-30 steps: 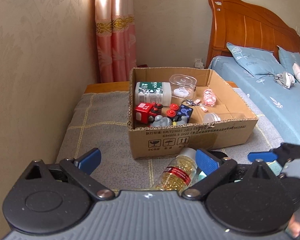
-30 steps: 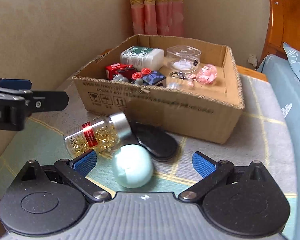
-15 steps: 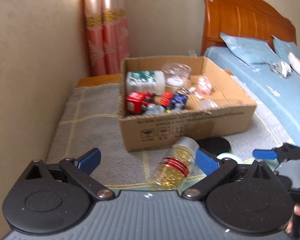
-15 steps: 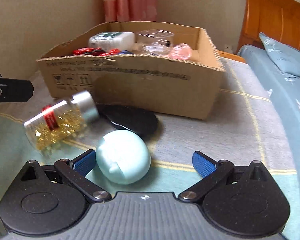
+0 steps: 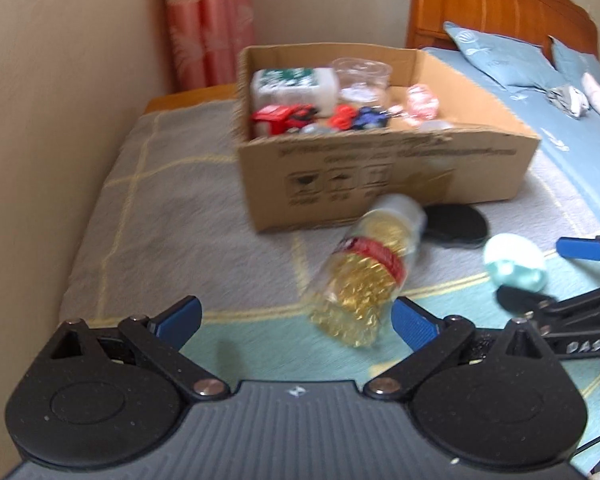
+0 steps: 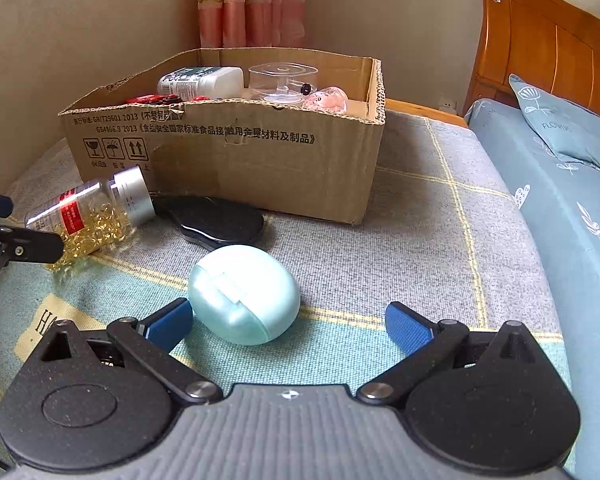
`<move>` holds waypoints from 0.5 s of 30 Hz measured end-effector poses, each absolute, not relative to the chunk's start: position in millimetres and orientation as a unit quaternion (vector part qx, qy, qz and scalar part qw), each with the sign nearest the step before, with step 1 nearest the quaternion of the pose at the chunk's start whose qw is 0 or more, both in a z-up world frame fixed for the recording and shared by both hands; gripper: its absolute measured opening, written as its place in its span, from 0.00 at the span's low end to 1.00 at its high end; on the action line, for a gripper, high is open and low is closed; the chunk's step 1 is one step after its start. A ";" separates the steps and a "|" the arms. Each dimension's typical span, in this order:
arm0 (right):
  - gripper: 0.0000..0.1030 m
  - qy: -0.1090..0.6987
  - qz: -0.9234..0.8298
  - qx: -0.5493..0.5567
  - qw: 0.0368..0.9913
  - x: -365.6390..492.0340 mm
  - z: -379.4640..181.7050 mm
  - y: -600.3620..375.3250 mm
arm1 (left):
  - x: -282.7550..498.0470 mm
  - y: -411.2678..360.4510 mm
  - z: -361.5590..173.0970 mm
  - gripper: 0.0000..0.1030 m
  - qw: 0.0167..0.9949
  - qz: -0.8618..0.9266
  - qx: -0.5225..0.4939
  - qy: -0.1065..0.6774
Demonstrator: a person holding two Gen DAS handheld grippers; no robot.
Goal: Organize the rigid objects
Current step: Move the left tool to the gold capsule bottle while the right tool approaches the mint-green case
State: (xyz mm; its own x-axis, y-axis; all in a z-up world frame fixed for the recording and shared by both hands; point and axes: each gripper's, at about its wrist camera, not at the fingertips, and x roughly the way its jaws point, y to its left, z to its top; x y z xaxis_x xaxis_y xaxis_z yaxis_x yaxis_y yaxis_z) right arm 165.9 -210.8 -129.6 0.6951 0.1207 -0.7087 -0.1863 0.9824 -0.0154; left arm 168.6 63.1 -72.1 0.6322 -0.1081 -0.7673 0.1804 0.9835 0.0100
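Observation:
A mint-green egg-shaped case (image 6: 244,294) lies on the blanket between the open fingers of my right gripper (image 6: 288,326), close to the left fingertip (image 6: 172,322); it also shows in the left wrist view (image 5: 514,262). A clear bottle of golden capsules (image 5: 364,276) with a red label and silver cap lies on its side in front of my open, empty left gripper (image 5: 296,320), and shows in the right wrist view (image 6: 92,216). A black oval case (image 6: 220,222) lies against the cardboard box (image 6: 236,160).
The box holds a white and green bottle (image 5: 294,84), a clear container (image 6: 282,80), red and blue toys (image 5: 320,116) and a pink item (image 6: 328,98). A beige wall (image 5: 60,120) is on the left. A bed with a wooden headboard (image 6: 552,52) is on the right.
Both grippers have moved forward and lower. The green case now sits between the right fingers. The capsule bottle is closer to the left gripper. The left view is blurred by motion.

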 end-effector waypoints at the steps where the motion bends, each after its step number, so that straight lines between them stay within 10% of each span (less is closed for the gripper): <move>1: 1.00 0.381 0.084 -0.043 0.920 165.9 -129.6 -211.0 | 168.0 68.4 -72.9 0.98 0.902 -0.071 0.039 0.423; 15: 1.00 0.378 0.095 -0.049 0.920 161.8 -129.6 -212.8 | 167.0 69.7 -75.6 0.98 0.902 -0.081 0.041 0.421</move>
